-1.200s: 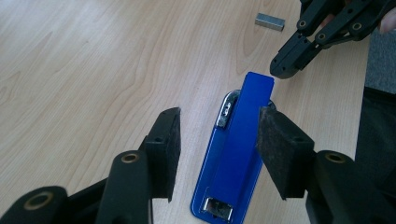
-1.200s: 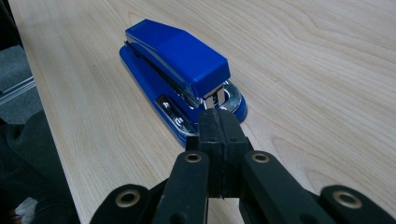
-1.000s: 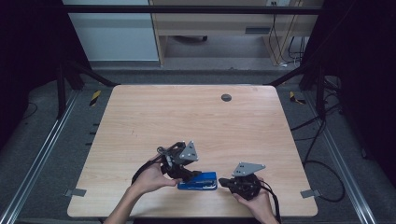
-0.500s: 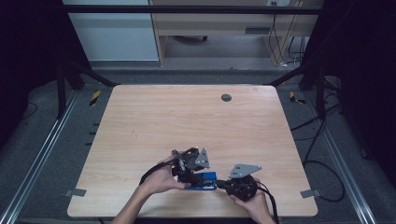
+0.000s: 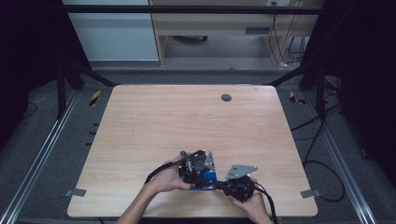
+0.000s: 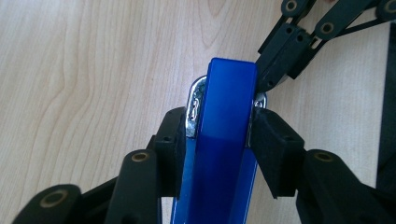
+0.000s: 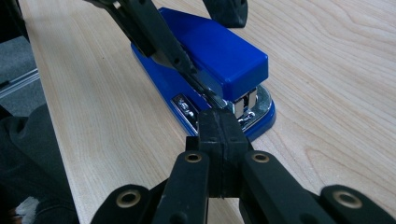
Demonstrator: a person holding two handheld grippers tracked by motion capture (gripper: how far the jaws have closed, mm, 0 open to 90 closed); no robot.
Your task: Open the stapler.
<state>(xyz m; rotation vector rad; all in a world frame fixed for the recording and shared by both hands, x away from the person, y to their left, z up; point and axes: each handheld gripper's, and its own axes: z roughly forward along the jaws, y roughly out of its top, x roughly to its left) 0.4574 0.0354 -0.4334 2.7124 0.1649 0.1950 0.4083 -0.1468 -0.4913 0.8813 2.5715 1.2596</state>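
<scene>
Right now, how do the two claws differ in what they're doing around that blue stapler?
The left claw straddles the blue stapler, one jaw on each side; its jaws have just been closing. The right claw has its jaws pressed together with nothing between them, its tip at the stapler's front end. Both are black, hand-held, and low over the wooden table.

A lab: framed wooden table (image 5: 154, 121), dark curtains, trailing floor cables (image 5: 322, 135).

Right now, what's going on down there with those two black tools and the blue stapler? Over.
Left tool straddling blue stapler, jaws just been closing on its sides. Right tool shut, tip at stapler's front end. Nothing in the way.
</scene>
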